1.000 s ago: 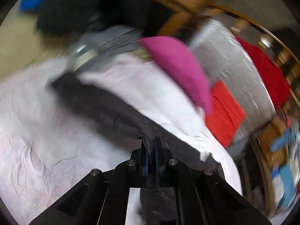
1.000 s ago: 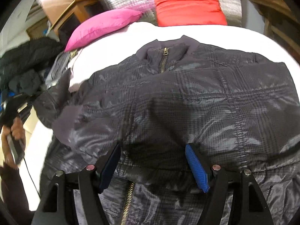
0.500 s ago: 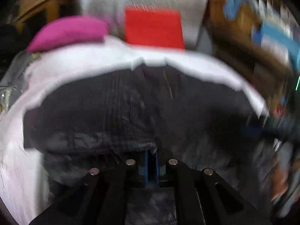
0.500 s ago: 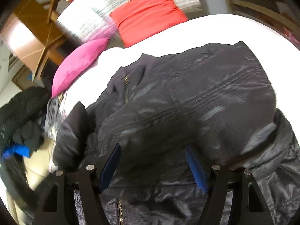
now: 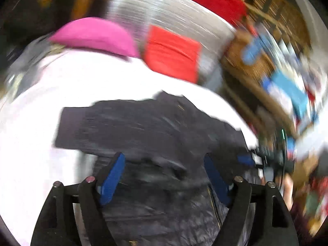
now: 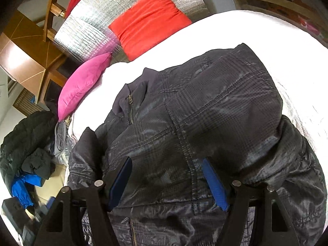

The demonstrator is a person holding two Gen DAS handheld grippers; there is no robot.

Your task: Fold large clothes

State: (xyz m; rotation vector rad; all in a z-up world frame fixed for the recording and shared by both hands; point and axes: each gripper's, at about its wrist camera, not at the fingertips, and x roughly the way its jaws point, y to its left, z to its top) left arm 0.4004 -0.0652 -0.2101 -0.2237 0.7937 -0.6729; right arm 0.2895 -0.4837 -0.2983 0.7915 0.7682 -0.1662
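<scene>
A dark plaid zip jacket (image 6: 205, 112) lies on a white bed (image 6: 276, 41), collar toward the pillows, with one sleeve folded across its front. It also shows in the blurred left wrist view (image 5: 153, 133). My left gripper (image 5: 164, 164) is open and empty, its blue pads spread just above the jacket's lower part. My right gripper (image 6: 167, 168) is open and empty too, hovering over the jacket's lower front near the zip. The right gripper also shows at the right edge of the left wrist view (image 5: 256, 160).
A pink pillow (image 6: 82, 86) and a red pillow (image 6: 149, 20) lie at the head of the bed against a silver quilted panel (image 6: 86, 26). A pile of dark and blue clothes (image 6: 26, 147) sits at the left. Wooden furniture (image 6: 24, 53) stands behind.
My left gripper carried the sleeve across the jacket and has let go of it; its jaws have opened. My right gripper stayed open and shifted its view a little.
</scene>
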